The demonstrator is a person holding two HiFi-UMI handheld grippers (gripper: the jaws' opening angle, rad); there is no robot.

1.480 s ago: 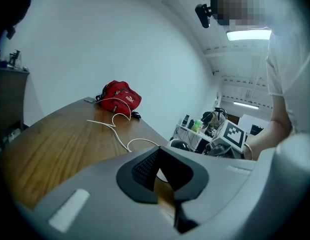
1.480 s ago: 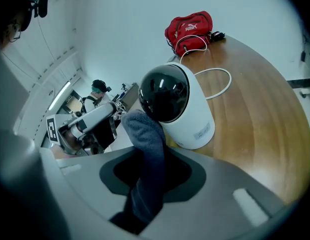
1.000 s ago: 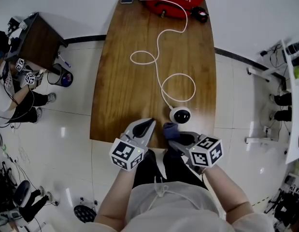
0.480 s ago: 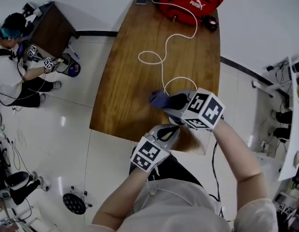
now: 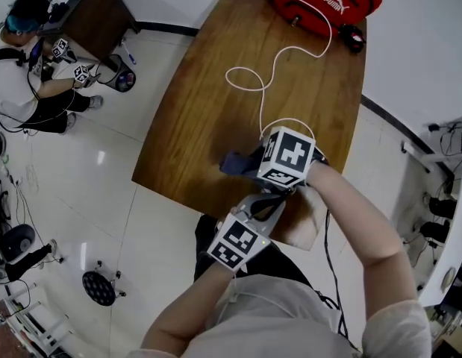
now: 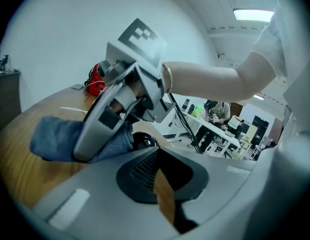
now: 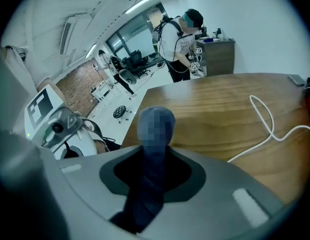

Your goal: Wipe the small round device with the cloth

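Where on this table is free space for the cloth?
Bare wood lies left of the white cable, up to the table edge, and right of it before the red bag. Crowded around the left gripper and right gripper at the near edge.

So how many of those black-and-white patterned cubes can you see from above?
4: one cube on the left tongs, one on the right tongs, and two small ones held by the person at the top left. Others may be hidden.

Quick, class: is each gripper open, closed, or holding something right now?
Left gripper: closed, holding nothing.
Right gripper: closed on the cloth.
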